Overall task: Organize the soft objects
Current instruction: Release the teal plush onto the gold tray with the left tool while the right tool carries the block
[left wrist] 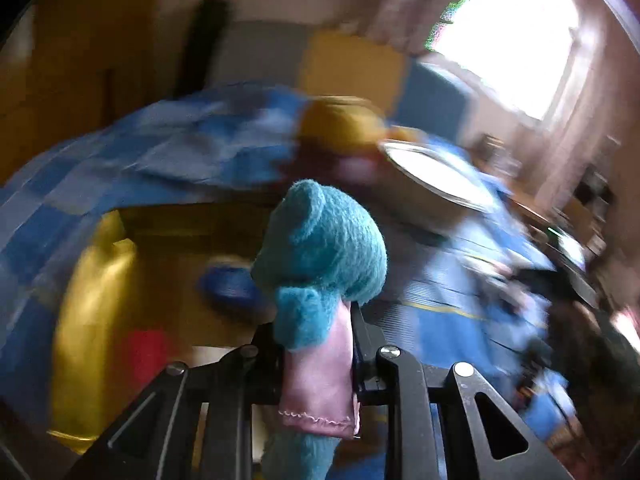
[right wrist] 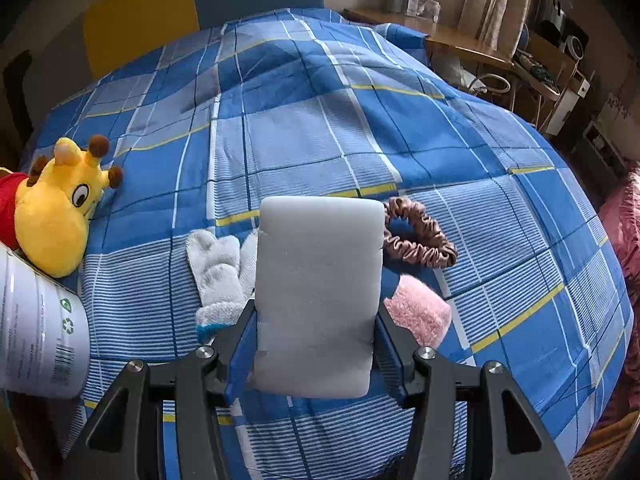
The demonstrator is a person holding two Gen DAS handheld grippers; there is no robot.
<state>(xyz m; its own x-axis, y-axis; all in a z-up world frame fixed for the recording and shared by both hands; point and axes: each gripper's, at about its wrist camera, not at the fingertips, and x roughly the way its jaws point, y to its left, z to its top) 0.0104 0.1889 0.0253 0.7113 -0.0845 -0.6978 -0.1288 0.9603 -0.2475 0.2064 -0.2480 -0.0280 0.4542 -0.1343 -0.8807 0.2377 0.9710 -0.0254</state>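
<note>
Right wrist view, nearest first: the right gripper point(right wrist: 316, 354) was clamped on a pale grey foam sponge point(right wrist: 318, 296), a rounded upright slab that filled the gap between the two fingers. Just behind the sponge, on the blue plaid bedspread point(right wrist: 460, 128), lay a white fluffy sock with a blue toe point(right wrist: 218, 274) to the left, a pink fluffy item point(right wrist: 420, 308) to the right, and a brown satin scrunchie point(right wrist: 418, 236) a little farther back on the right. At the left edge sat a white printed container point(right wrist: 40, 336), with a yellow giraffe plush toy point(right wrist: 60, 208) resting against its rim. Farther off, a wooden desk point(right wrist: 452, 42) stood beyond the bed.

Left wrist view, heavily blurred: the left gripper point(left wrist: 316, 364) was pinched tight on a teal fuzzy plush point(left wrist: 320, 248) with a pink satin patch, held upright between the fingers. Behind it showed yellow and blue shapes too smeared to identify, the white container's rim point(left wrist: 432, 176), the plaid cover and a bright window point(left wrist: 516, 36).
</note>
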